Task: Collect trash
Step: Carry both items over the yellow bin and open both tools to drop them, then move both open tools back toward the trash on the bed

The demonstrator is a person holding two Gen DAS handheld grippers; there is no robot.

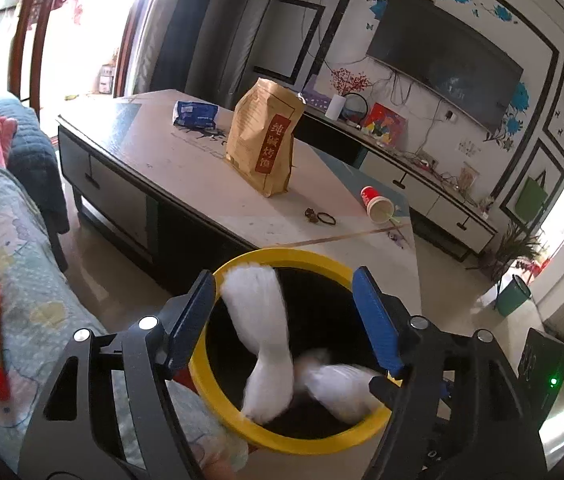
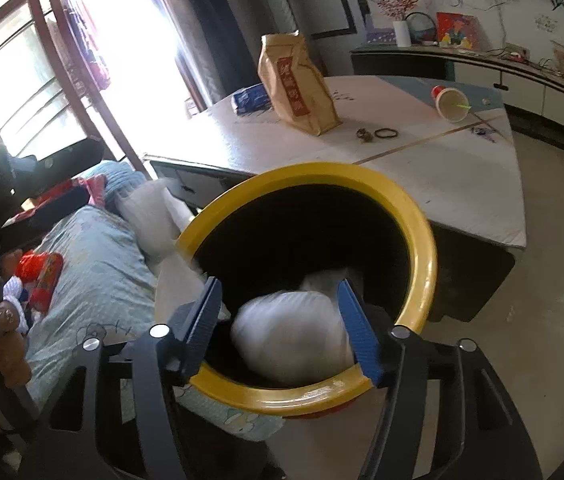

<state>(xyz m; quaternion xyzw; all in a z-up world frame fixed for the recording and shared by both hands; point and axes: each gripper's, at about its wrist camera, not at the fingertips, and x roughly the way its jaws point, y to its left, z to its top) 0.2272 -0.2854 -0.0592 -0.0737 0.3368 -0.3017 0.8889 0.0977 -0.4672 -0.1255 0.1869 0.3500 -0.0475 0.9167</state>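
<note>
In the left wrist view we see the left tongs [image 1: 285,320] apart over the yellow-rimmed bin [image 1: 301,436], with blurred white tissue [image 1: 262,328] between the pads, apparently untouched. A red paper cup [image 1: 375,204] lies on the counter [image 1: 186,176].

In the right wrist view our right tongs [image 2: 278,320] stand apart above a blurred white wad [image 2: 293,336] inside the bin [image 2: 421,256].

Black claw [image 1: 285,312], blue pads [image 1: 375,316]

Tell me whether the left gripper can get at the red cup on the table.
Probably yes: the left gripper has open, empty jaws above the bin, and the red cup lies uncovered at the table's near corner.
</note>
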